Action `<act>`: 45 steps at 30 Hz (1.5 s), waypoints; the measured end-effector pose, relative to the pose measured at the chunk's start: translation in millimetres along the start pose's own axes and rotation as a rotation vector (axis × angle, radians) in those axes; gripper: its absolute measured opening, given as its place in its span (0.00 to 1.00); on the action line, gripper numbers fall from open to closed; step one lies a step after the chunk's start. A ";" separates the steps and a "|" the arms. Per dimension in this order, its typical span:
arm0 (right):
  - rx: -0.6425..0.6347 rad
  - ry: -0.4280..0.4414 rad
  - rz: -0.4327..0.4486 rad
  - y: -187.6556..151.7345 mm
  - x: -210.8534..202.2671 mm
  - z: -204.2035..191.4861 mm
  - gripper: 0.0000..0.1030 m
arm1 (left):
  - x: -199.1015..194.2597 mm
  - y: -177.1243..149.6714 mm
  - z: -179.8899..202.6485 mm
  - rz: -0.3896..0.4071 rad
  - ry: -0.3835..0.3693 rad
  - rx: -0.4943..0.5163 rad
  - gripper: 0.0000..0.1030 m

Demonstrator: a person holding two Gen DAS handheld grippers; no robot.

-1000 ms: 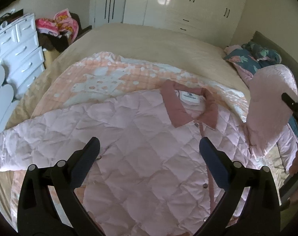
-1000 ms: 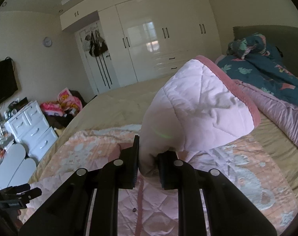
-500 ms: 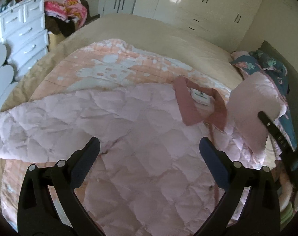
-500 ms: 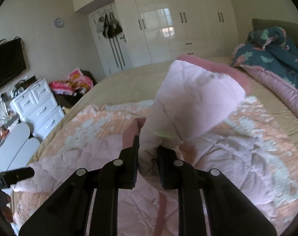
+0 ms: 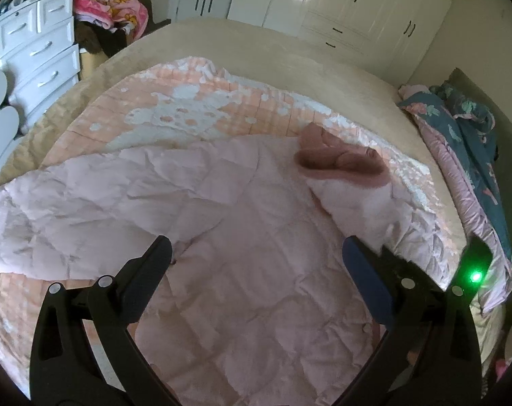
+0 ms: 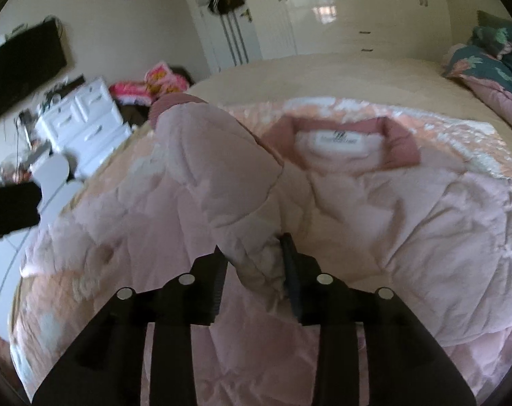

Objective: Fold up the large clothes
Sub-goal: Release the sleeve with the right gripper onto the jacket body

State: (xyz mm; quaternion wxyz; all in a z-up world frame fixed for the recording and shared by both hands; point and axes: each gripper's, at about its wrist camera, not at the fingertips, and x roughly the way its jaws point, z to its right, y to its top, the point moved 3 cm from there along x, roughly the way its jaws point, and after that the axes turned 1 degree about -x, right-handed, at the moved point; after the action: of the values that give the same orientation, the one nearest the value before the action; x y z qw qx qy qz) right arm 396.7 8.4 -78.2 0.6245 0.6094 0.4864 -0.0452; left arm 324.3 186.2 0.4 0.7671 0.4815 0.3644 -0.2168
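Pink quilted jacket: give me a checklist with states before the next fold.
1. Right sleeve folded across the pink quilted jacket: ok.
2. Right gripper letting go: its jaws have just been opening, the sleeve fabric is between them; whether the pads are clear, cannot tell.
3. Left gripper free for a grasp: ok, open and empty above the jacket.
4. Left sleeve folded in: not ok, it lies spread out sideways.
5. Dusty-pink collar flat: ok in the right wrist view.

The sleeve that was held up over the bed's right side now lies folded across the jacket, its cuff covering the collar. The right gripper has dropped low, and its fingers have just been opening, with sleeve fabric between them.
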 end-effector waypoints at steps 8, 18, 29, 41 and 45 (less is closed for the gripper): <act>0.043 0.130 -0.130 -24.8 15.0 -10.8 0.70 | 7.0 -6.4 12.1 -0.018 -0.034 -0.010 0.92; 0.170 0.050 0.044 -4.8 -93.8 83.8 0.74 | 24.6 -13.1 62.4 -0.036 -0.064 0.084 0.92; 0.248 -0.208 -0.045 -11.1 -114.7 182.8 0.74 | 90.3 -35.4 120.0 -0.176 -0.045 0.226 0.92; 0.335 -0.187 -0.194 -37.9 -66.5 198.6 0.75 | 133.6 -59.1 69.8 -0.260 -0.017 0.113 0.92; 0.294 -0.226 -0.217 -47.7 -52.0 198.2 0.75 | 128.7 -59.3 71.6 -0.252 -0.030 0.116 0.92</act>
State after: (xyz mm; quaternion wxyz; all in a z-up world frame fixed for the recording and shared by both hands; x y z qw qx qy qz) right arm 448.0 -191.1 -120.7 0.5707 0.6292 0.4643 -0.2507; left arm 391.3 98.1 -113.5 0.7100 0.4721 0.3973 -0.3394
